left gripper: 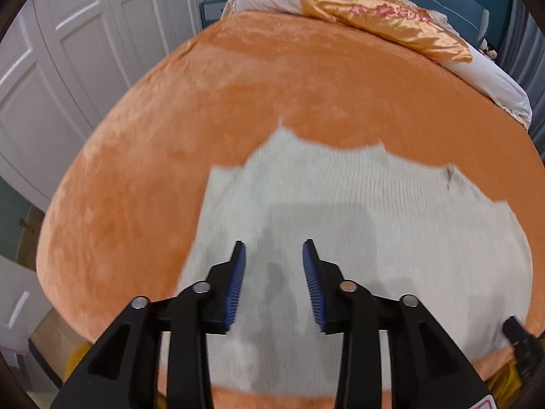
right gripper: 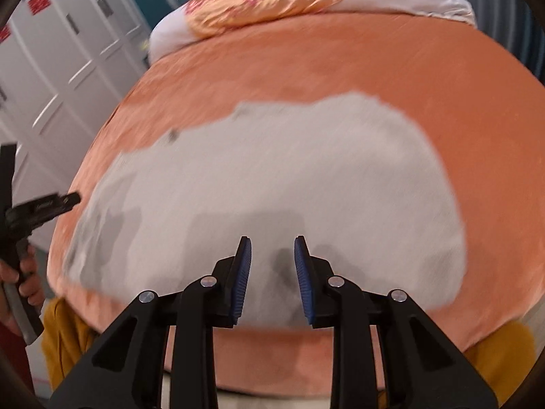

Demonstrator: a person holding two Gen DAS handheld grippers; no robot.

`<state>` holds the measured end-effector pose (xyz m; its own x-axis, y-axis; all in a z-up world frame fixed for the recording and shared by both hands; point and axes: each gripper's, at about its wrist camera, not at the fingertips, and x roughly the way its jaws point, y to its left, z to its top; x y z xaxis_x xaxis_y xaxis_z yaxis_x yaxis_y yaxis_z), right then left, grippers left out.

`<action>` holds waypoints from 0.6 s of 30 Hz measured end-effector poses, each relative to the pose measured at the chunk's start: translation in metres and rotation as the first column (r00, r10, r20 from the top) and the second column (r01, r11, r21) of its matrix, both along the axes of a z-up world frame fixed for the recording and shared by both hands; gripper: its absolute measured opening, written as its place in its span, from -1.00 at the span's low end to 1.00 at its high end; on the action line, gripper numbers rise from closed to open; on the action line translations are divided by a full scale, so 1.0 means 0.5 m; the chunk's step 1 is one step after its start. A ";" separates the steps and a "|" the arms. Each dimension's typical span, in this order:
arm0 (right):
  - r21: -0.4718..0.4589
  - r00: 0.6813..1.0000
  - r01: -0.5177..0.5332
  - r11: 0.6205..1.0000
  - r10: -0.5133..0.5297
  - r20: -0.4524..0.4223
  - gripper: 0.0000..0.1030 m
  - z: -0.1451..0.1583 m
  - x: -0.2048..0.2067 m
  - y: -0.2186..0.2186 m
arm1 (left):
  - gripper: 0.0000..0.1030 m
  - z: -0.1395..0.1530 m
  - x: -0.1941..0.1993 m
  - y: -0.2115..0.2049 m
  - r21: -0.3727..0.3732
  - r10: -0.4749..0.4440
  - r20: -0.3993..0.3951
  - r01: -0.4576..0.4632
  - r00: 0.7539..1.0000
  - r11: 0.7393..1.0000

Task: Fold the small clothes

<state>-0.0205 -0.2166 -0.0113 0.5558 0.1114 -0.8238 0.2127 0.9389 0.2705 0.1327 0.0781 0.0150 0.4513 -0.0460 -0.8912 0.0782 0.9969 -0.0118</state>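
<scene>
A pale grey-white knit garment (left gripper: 340, 197) lies spread flat on the orange plush bed cover (left gripper: 238, 85), near the bed's front edge. My left gripper (left gripper: 274, 248) hovers over the garment's near-left part, open, with nothing between its blue pads. In the right wrist view the same garment (right gripper: 289, 170) fills the middle. My right gripper (right gripper: 272, 242) hangs above its near edge, open and empty. The left gripper (right gripper: 41, 204) shows at that view's left edge, held by a hand (right gripper: 24, 276).
A rolled white quilt with a gold floral cloth (left gripper: 385, 13) lies across the head of the bed. White wardrobe doors (left gripper: 68, 51) stand along the left side. Mustard-yellow fabric (right gripper: 64, 337) hangs below the bed's front edge.
</scene>
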 end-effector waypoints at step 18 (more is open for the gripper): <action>-0.035 0.988 -0.142 0.989 0.140 -0.059 -0.50 -0.015 0.208 0.154 | 0.22 -0.035 -0.070 0.202 -0.191 0.260 -0.089 -0.273 0.961 0.943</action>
<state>0.0835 -0.1394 -0.0186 0.4898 0.1521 -0.8585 0.0913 0.9703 0.2240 0.0977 0.1791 -0.0026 0.4159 -0.1114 -0.9025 -0.1971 0.9578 -0.2091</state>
